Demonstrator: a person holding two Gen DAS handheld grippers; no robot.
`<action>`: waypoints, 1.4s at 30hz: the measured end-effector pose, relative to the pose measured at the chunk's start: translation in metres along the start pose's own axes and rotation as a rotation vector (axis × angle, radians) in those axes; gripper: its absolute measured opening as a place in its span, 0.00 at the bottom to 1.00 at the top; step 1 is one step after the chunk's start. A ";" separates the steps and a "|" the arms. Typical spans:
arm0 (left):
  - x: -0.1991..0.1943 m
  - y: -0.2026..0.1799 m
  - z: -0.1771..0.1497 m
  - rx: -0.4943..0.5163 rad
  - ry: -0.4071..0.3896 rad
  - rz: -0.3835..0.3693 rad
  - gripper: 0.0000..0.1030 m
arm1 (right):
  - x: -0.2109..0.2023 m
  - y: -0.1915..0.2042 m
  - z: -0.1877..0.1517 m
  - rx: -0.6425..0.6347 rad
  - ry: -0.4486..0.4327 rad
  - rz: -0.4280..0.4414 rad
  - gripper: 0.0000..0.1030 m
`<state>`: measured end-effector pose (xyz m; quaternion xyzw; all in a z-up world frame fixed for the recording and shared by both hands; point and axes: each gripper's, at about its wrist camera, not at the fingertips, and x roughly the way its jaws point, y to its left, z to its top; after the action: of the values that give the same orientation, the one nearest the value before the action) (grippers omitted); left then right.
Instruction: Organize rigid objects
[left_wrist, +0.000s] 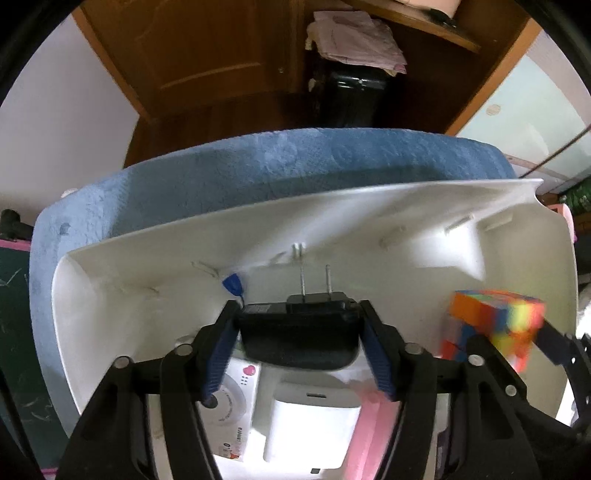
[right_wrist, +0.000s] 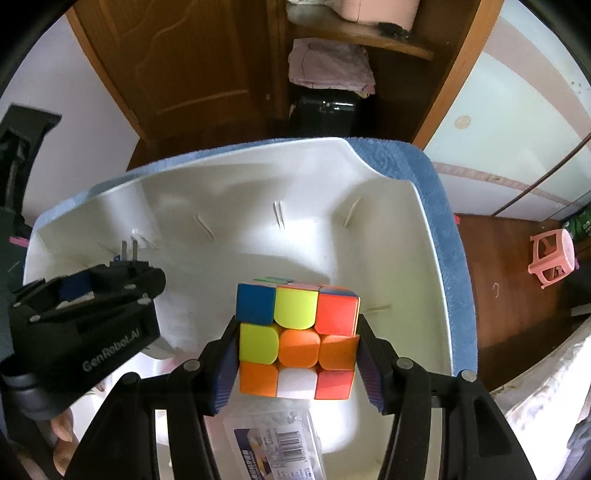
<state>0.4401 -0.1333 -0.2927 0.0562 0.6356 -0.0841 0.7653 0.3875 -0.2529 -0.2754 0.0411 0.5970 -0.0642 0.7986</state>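
Left wrist view: the left gripper (left_wrist: 299, 332) points down into a white plastic bin (left_wrist: 369, 206) that sits on a blue towel (left_wrist: 221, 166). A black plug adapter (left_wrist: 299, 328), its two prongs facing the far wall of the bin, lies between the blue-padded fingers (left_wrist: 221, 354). A thin gap seems to show on each side of the adapter, so the jaws look parted around it and no longer squeezing, though the blur makes this hard to settle. Below it, already inside the bin, lie a white charger block (left_wrist: 314, 424), a white box with a pink heart (left_wrist: 236, 398) and something pink (left_wrist: 373, 417) too blurred to name. At the right edge, the Rubik's cube (left_wrist: 495, 321) hangs in the other tool.

Right wrist view: the right gripper (right_wrist: 297, 362) is clamped on the Rubik's cube (right_wrist: 297, 339), its pads pressed on both sides, the cube held above the bin floor near the right wall (right_wrist: 417, 258). A clear plastic case with a barcode label (right_wrist: 273, 443) lies underneath. The left gripper (right_wrist: 92, 295) shows at left with the adapter's prongs poking out.

By my reading, the sorting is well along: several items rest in the bin, the adapter is being dropped in, and the cube is not yet let go.
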 end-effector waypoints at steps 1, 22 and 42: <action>-0.003 -0.001 -0.002 0.004 -0.012 0.003 0.93 | -0.002 0.001 0.000 -0.010 -0.013 -0.001 0.58; -0.100 0.012 -0.055 -0.013 -0.221 0.048 0.94 | -0.080 -0.002 -0.036 -0.029 -0.164 0.109 0.66; -0.218 0.014 -0.172 -0.032 -0.425 0.066 0.94 | -0.212 -0.022 -0.124 -0.075 -0.357 0.197 0.66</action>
<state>0.2388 -0.0735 -0.1104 0.0459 0.4591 -0.0589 0.8852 0.2076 -0.2460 -0.1065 0.0574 0.4409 0.0303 0.8952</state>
